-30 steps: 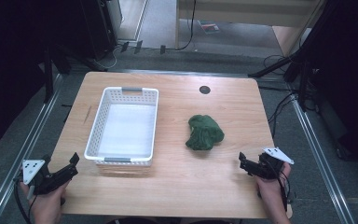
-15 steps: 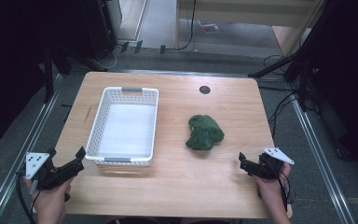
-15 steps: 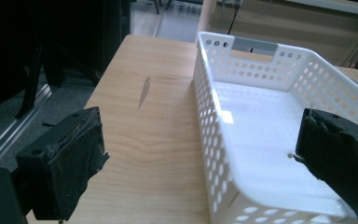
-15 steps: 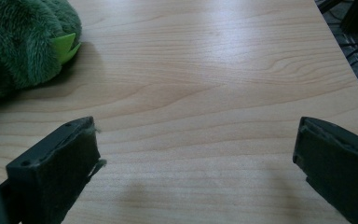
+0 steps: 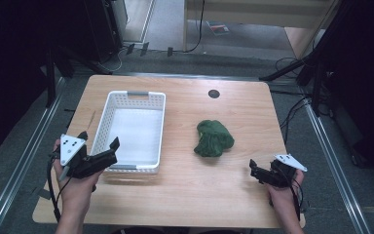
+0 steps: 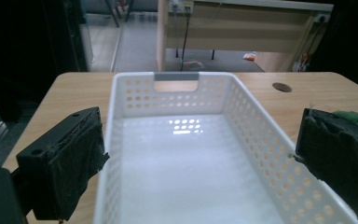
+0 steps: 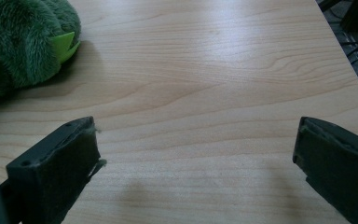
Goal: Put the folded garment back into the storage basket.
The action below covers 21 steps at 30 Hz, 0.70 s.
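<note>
Now left tongs (image 5: 99,146) wide over basket (image 5: 108,114)

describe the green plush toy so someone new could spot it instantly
Start at the wooden table and find the white perforated basket on its left half. The green plush toy lies right of it, apart: the one soft, dark green, crumpled lump, with a lighter green pointed flap.

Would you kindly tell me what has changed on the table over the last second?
The left claw has moved up and in from the table's near left corner to the white basket's near end, open and empty. The right claw, the green plush toy and the basket stayed put.
</note>
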Available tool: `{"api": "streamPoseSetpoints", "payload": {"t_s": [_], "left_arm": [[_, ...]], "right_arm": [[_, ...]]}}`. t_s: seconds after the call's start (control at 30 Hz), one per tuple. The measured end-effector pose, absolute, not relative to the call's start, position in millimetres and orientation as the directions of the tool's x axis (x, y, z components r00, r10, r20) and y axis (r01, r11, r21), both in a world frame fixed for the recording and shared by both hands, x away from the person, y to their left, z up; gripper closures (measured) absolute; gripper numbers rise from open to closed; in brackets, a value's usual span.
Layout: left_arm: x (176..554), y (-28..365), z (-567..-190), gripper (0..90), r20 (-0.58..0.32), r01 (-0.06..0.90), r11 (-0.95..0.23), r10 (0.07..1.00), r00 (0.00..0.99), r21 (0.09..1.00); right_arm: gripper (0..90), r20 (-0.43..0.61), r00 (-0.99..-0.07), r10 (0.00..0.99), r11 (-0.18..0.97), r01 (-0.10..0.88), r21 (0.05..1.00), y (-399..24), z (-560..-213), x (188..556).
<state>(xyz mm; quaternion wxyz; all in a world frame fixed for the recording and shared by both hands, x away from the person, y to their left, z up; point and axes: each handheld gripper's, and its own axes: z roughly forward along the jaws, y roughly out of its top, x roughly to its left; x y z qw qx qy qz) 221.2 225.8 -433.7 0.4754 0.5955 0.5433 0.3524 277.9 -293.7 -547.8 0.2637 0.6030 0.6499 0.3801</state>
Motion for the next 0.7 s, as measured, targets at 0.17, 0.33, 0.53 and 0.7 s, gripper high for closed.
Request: {"api": "streamPoseSetpoints", "payload": {"t_s": [0.17,0.33,0.53,0.7], "left_arm": [[235,203,-427,2.3,-0.103,0.310,0.037,0.975,0.198,0.950],[243,187,-426,2.2,-0.094,0.310,0.023,0.972,0.215,0.950],[254,160,-425,0.6,-0.085,0.329,-0.003,0.963,0.254,0.944],[261,147,-424,0.4,-0.086,0.332,-0.010,0.958,0.273,0.943]], "right_arm": [[0.5,0.119,-0.132,0.984,-0.019,0.584,0.812,-294,-548,278],[0.4,0.117,-0.134,0.984,-0.018,0.584,0.812,-294,-548,278],[0.4,0.126,-0.129,0.984,-0.028,0.583,0.812,-295,-548,278],[0.4,0.127,-0.129,0.983,-0.028,0.582,0.813,-295,-548,278]]}}
